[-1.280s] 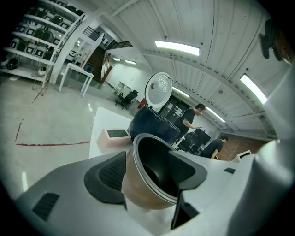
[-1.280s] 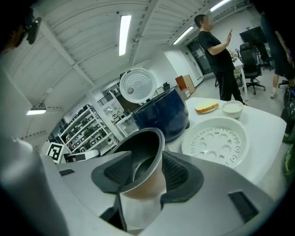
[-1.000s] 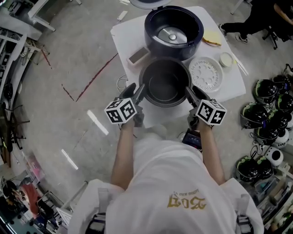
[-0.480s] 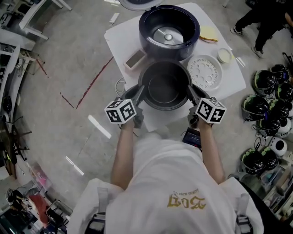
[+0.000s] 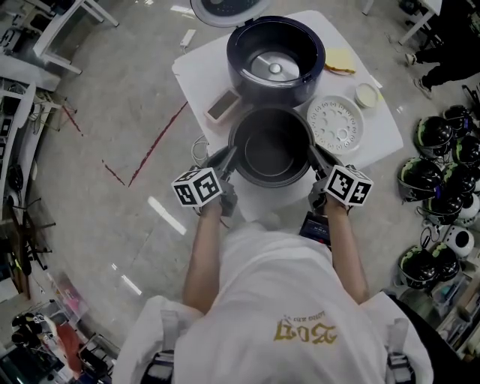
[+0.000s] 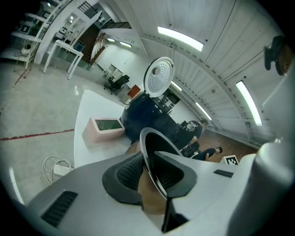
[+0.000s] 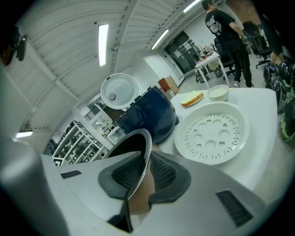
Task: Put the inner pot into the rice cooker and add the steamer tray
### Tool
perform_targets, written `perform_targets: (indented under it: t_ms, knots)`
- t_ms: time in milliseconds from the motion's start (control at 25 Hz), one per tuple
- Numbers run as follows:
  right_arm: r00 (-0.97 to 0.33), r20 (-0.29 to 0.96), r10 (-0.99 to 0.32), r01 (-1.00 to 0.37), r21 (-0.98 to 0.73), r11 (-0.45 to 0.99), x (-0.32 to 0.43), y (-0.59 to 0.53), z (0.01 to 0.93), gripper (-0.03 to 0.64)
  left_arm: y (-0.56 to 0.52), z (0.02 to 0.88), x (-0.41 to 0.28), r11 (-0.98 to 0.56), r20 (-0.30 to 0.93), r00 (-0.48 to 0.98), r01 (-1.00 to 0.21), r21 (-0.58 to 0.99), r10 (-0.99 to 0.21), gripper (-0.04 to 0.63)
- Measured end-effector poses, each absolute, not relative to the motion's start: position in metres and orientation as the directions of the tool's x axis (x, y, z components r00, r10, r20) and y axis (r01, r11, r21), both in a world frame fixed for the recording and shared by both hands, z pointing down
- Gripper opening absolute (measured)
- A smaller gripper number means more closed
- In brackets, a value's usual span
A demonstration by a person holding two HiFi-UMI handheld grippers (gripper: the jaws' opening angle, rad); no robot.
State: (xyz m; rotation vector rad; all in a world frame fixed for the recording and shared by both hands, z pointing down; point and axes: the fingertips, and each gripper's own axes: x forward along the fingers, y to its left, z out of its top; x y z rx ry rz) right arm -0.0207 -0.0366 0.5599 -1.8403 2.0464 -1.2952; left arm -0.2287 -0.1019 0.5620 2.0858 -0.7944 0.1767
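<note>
As both sets of jaws have just been closing, the left gripper [image 5: 227, 156] pinches the left rim of the pot [image 5: 271, 150]. The right gripper [image 5: 315, 156] pinches the rim on the opposite side. Look along the left gripper: the thin dark wall of the pot stands upright between the two ribbed pads, one pad inside the pot and one outside. The right gripper view shows the same thing, rim edge running up between its pads, both pressed onto it. So that's a two-handed hold, one gripper at each side.

The pot sits just in front of the cooker [image 5: 276, 56], between it and the person, over the near part of the white table [image 5: 196, 64]. Whether its base is touching the table, I can't tell from up here.

The cooker stands open at the far end, lid [image 5: 225, 6] tipped up behind it, the silver heating plate showing at the bottom of its well.

Over to the right of the pot, just beside it, the white tray [image 5: 335, 124] lies flat on the table, holes facing up, no gripper on it. Past the tray there's a small white bowl [image 5: 368, 95].

On the other side, a pink box [image 5: 223, 105] lies by the cooker's left flank. Dark helmets [image 5: 435, 135] are lined up on the floor at the right.
</note>
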Motion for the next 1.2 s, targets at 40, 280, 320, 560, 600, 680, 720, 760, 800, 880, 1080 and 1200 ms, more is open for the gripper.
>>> perform_targets:
  t_ms: [40,280,320,560,600,680,720,760,800,880,1080,1200]
  knots:
    - [-0.264,0.444,-0.856,-0.768,-0.634,-0.092,-0.021,-0.036,0.560,0.072,-0.102,0.562,-0.229,-0.410,0.391,0.788,-0.592,0.694,-0.476,0.089]
    - [-0.270,0.447,-0.853,-0.771,-0.631,-0.086,-0.022,-0.035,0.559,0.071,-0.102,0.559,-0.231,-0.381,0.374,0.791,-0.576,0.723,-0.485,0.077]
    - [-0.272,0.444,-0.854,-0.770,-0.633,-0.083,-0.021,-0.035,0.558,0.069,-0.101,0.559,-0.231,-0.373,0.366,0.794,-0.567,0.735,-0.486,0.073]
    - [-0.278,0.377,-0.884,-0.734,-0.676,-0.058,-0.019,-0.034,0.531,0.054,-0.101,0.541,-0.235,-0.370,0.296,0.807,-0.518,0.771,-0.512,0.055]
    - [-0.281,0.366,-0.887,-0.731,-0.680,-0.049,-0.020,-0.034,0.525,0.054,-0.101,0.536,-0.236,-0.375,0.281,0.810,-0.508,0.775,-0.515,0.055]
    - [-0.289,0.342,-0.894,-0.725,-0.688,-0.029,-0.022,-0.035,0.514,0.054,-0.103,0.526,-0.238,-0.385,0.249,0.816,-0.485,0.785,-0.521,0.055]
    - [-0.295,0.329,-0.897,-0.720,-0.693,-0.018,-0.023,-0.036,0.509,0.052,-0.103,0.522,-0.238,-0.388,0.231,0.819,-0.472,0.791,-0.525,0.055]
    - [-0.301,0.317,-0.900,-0.715,-0.699,-0.007,-0.022,-0.037,0.504,0.052,-0.104,0.517,-0.238,-0.392,0.215,0.821,-0.461,0.796,-0.529,0.054]
    - [-0.306,0.306,-0.901,-0.711,-0.703,0.003,-0.022,-0.037,0.499,0.052,-0.104,0.511,-0.238,-0.398,0.200,0.823,-0.451,0.799,-0.532,0.054]
    - [-0.314,0.287,-0.905,-0.702,-0.711,0.018,-0.021,-0.038,0.489,0.052,-0.103,0.500,-0.236,-0.413,0.174,0.827,-0.436,0.800,-0.535,0.055]
    - [-0.324,0.222,-0.920,-0.668,-0.742,0.057,-0.024,-0.033,0.464,0.044,-0.099,0.477,-0.240,-0.441,0.123,0.825,-0.414,0.796,-0.552,0.051]
    - [-0.336,0.190,-0.922,-0.655,-0.751,0.084,-0.027,-0.029,0.452,0.043,-0.097,0.463,-0.243,-0.458,0.088,0.821,-0.400,0.794,-0.564,0.049]
